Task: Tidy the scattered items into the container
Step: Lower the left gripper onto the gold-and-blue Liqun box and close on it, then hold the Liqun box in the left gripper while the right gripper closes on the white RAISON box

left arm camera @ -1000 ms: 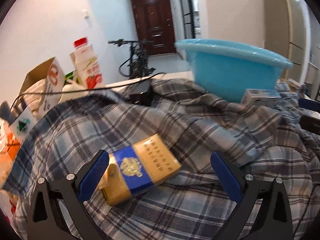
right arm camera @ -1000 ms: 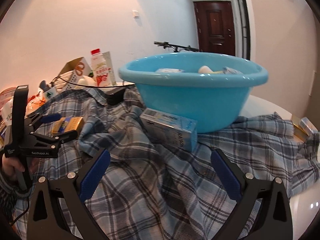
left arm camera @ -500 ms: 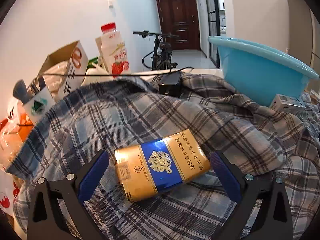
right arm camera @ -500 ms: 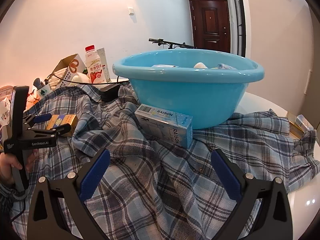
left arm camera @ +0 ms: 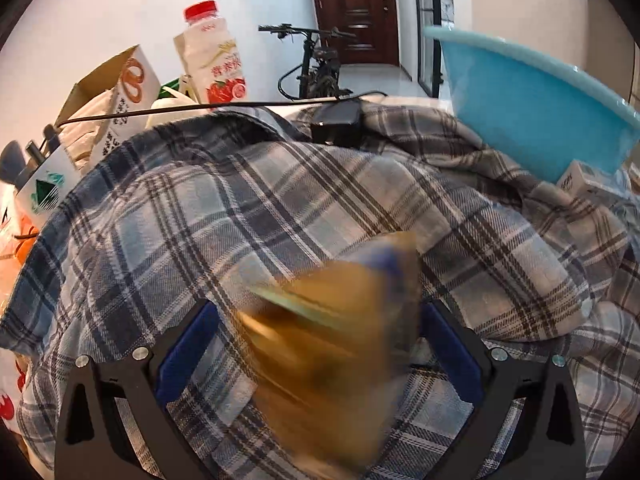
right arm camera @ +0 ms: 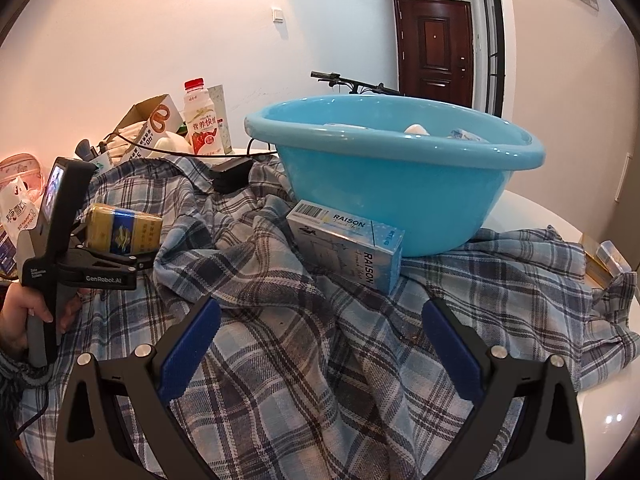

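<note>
basin (right arm camera: 400, 204) sits on the plaid shirt (right arm camera: 280, 360), already holding a few small items, too hidden to identify. left gripper (left arm camera: 316, 344) has the gold-and-blue pack (left arm camera: 332, 344) between its fingers; the left view is motion-blurred, but in the right view the pack sits up off the cloth in the left gripper's jaws, so it reads as grasped, not yet in the basin. right gripper (right arm camera: 320, 340) is spread wide, empty, hovering above the shirt. raison box (right arm camera: 348, 250) lies against the basin wall, outside. judgement: partway done; pack, box and likely more remain.
</note>
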Available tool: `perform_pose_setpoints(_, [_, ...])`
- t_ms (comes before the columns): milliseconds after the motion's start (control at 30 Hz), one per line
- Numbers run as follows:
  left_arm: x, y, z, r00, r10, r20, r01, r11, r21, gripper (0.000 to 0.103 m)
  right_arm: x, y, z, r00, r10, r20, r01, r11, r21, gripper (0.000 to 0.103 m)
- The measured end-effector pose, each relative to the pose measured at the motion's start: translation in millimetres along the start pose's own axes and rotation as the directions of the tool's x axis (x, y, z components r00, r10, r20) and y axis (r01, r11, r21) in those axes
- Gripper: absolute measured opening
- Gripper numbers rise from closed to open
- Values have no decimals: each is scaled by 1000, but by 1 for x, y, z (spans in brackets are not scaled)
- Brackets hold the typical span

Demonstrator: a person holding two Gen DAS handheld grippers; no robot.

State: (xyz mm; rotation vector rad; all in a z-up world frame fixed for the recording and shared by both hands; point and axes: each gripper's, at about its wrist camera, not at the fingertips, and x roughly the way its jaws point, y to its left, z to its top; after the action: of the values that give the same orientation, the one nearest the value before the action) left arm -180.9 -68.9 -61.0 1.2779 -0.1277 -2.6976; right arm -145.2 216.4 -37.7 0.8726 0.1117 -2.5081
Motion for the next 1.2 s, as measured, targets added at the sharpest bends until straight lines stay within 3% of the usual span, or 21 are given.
perform_pose_setpoints(133, [-3,1,0,1000,-11,18,11,1000,-5,103,2,-1,0,1000,6,-10,-6,1000,4,100])
perform_pose_setpoints(267, [-18,1,-1,995,-40,92,40,999,-2,103,3,-2,0,1000,12,-20,-12,1000,8,100])
perform_pose_setpoints(400, [-37,-15,-4,977,-116,179,102,991,88,103,2,-1,-1,1000,11,-16,-11,1000,5,100])
perform_pose_setpoints(467, [-39,-26,-5,974,-128,186,102,985,140,103,3,0,-1,1000,18,-16,-18,1000,-2,100])
perform_pose_setpoints(633, [-38,-35,-4,970,-180,165,147,970,191,101,4,1,-2,999,24,-26,-24,1000,-8,100])
perform_pose_setpoints(833, [-21,-30,-3,970,-233,68,221,963,151,74,5,0,-2,999,29,-37,-29,1000,1,100])
perform_pose_setpoints(933, [-22,-31,-6,968,-243,61,232,960,155,59,6,-1,-2,999,33,-40,-32,999,8,100])
perform_pose_setpoints(1067, [-29,-35,-9,957,-279,80,260,946,192,58,7,-4,-2,998,37,-47,-37,999,18,100])
perform_pose_setpoints(1200, [-34,-49,-14,966,-255,41,235,935,264,57,6,-6,-2,998,41,-49,-40,999,28,100])
